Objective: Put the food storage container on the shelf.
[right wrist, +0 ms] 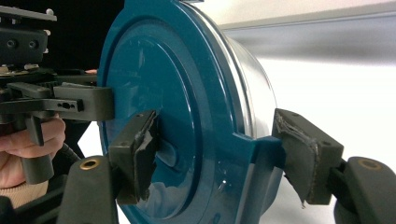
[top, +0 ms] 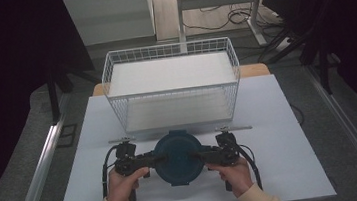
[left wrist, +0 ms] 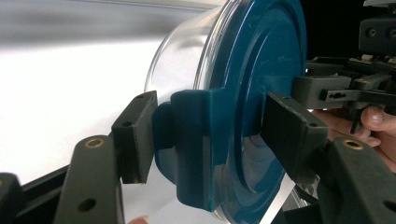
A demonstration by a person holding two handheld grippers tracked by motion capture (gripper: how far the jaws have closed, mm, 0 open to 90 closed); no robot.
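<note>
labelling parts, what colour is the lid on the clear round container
Dark teal blue; the lid shows best in the right gripper view.

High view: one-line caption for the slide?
Left gripper and right gripper clamp opposite sides of a blue-lidded container before a white wire basket.

One lidded container [top: 178,157], one wire basket [top: 173,92], two tongs [top: 158,158] [top: 198,154].

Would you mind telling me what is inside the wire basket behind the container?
The basket holds a flat white liner across its bottom and nothing else visible. Whatever lies beneath that liner is covered.
</note>
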